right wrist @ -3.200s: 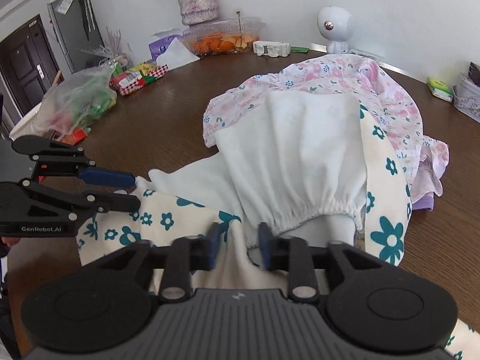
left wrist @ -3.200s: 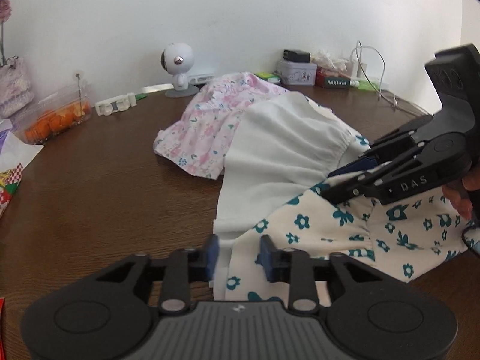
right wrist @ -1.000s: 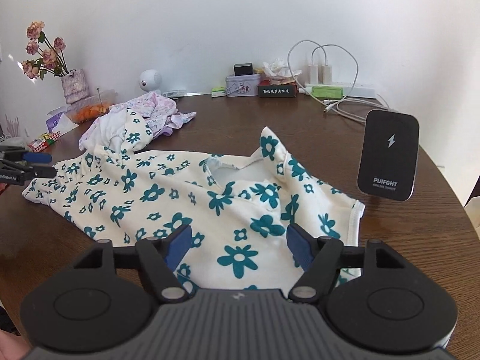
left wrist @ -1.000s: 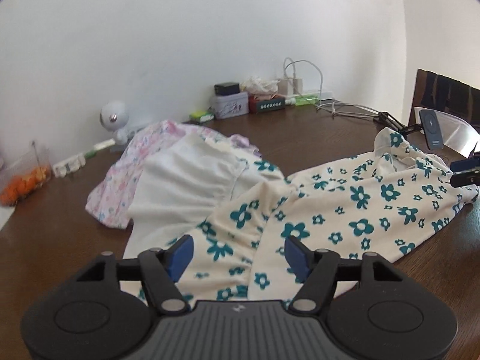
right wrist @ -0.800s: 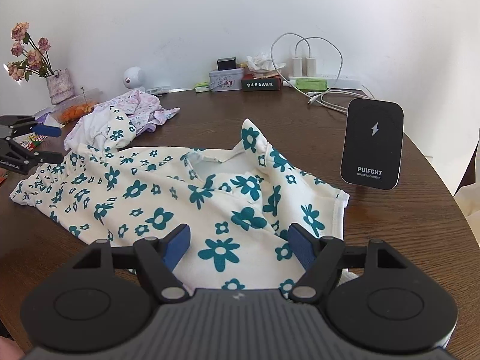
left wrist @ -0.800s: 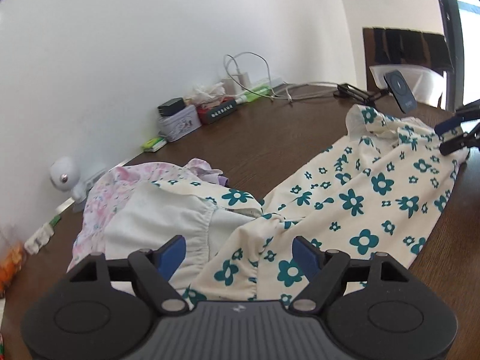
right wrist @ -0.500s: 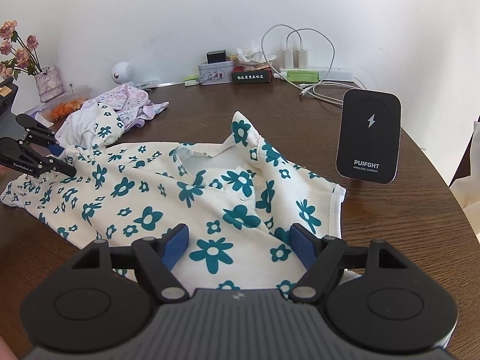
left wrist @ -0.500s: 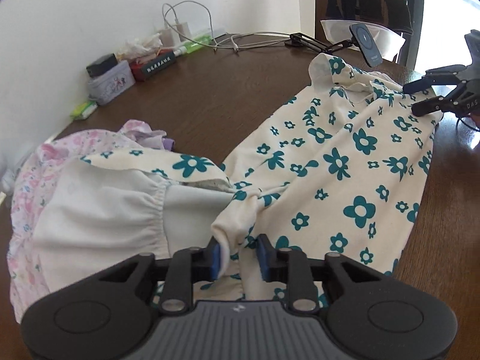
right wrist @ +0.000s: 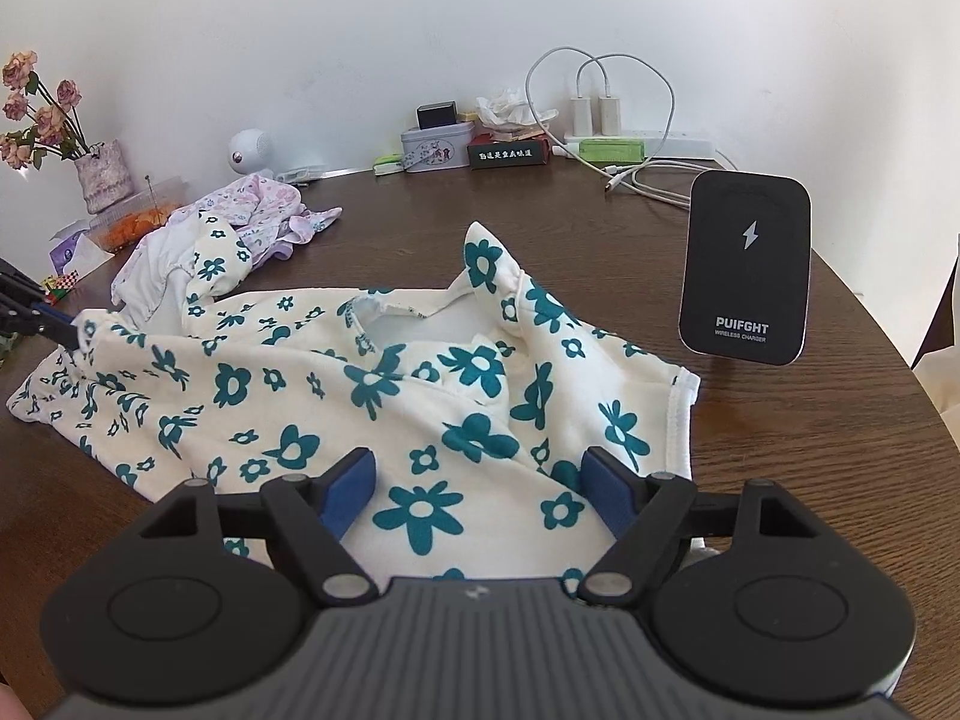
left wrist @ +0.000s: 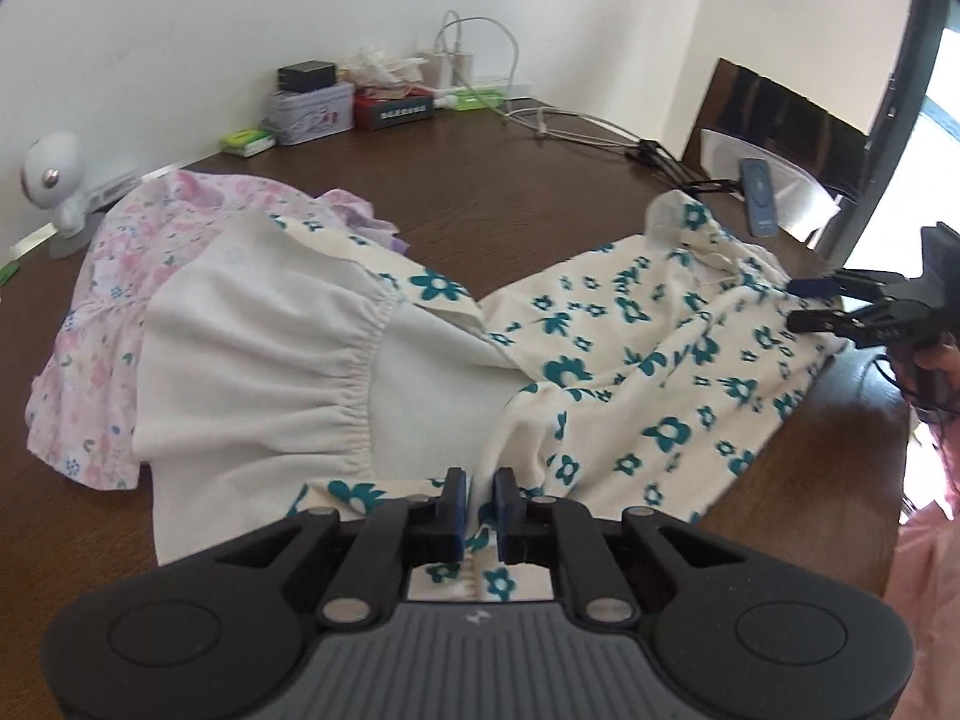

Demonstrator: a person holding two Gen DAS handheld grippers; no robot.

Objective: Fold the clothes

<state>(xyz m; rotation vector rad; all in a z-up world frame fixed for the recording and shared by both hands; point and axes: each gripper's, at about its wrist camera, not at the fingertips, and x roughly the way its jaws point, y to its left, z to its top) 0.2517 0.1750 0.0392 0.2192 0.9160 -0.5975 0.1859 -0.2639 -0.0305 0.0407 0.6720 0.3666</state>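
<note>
Left gripper (left wrist: 479, 492) closing, pinching soft floral garment (left wrist: 630, 372) (crumpled); right gripper (right wrist: 477, 480) wide.

Dark wood table (right wrist: 750, 420): floral garment (right wrist: 360, 396), pink clothes (left wrist: 120, 252), charger stand (right wrist: 744, 267).

Both are matte black plastic two-finger grippers (left wrist: 478, 501) (right wrist: 477, 489) with blue pads (right wrist: 348, 489) on the fingertips. Behind the jaws sit angular black linkage arms pinned with silver screws, two round black discs at either side, and a ribbed grey housing between them bearing a small pale logo
</note>
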